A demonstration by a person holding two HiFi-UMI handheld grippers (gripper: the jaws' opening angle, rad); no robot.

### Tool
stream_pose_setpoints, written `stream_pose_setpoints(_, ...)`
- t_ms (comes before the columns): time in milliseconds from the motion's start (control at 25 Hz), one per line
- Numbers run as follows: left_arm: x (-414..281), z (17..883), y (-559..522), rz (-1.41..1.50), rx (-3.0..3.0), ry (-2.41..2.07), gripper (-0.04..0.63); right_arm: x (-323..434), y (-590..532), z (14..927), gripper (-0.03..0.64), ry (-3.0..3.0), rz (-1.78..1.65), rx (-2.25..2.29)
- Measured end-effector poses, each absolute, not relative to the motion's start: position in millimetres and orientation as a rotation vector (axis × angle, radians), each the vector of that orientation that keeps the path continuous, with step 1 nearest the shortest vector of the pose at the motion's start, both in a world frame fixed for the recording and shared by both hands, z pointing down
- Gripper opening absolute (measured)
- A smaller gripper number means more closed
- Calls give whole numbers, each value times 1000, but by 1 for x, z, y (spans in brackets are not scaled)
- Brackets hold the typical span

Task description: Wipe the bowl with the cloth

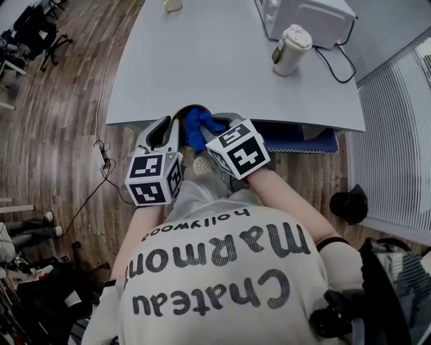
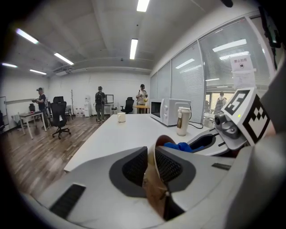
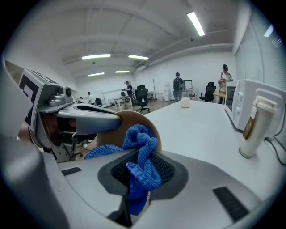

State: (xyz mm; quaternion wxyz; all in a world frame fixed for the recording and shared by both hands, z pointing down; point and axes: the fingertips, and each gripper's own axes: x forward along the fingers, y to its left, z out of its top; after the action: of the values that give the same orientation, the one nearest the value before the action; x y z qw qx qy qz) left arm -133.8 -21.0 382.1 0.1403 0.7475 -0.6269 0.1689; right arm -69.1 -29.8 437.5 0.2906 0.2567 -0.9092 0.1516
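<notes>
The left gripper point(image 2: 154, 154) has its jaws closed most of the way onto the wall of the brown bowl point(image 2: 157, 190), one pad inside the rim and one outside, so the bowl stands on edge in its grip; the right gripper point(image 3: 140, 166) is clamped on a bunched blue cloth point(image 3: 142, 145), which bulges up from between its pads and hangs down below them; the cloth's free end lies against the inside of the bowl point(image 3: 134, 117), with the left gripper point(image 3: 87, 117) reaching in from the side

From above, the two grippers sit close together in front of the person's lap, left gripper point(image 1: 166, 129) and right gripper point(image 1: 225, 125) each with its marker cube towards the body; the bowl point(image 1: 180, 112) and the cloth point(image 1: 199, 125) are between them, right at the near edge of the white table point(image 1: 215, 67); whether the bowl touches that edge I cannot tell

On the table, well apart from all this, a lidded cup point(image 1: 291, 48) stands beside a white microwave point(image 1: 316, 17) with a black cable point(image 1: 333, 67) trailing from it; a pale mug point(image 1: 173, 4) sits at the far end
</notes>
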Motion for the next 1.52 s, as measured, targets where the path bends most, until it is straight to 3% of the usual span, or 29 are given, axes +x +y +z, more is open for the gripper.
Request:
stream_pose_setpoints(240, -135, 381, -24, 438, 2149, -1804, 60, -62, -38, 428, 64, -2444, 413, 746)
stream_pose_setpoints(480, -123, 369, -31, 282, 2161, -1723, 58, -86, -27, 396, 64, -2650, 681, 602)
stream_pose_setpoints(760, -122, 364, -36, 255, 2157, -1745, 60, -97, -21, 403, 64, -2611, 480, 571)
stream_pose_setpoints(1520, -134, 376, -32, 254, 2082, -1751, 58, -61, -37, 423, 64, -2484, 435, 693)
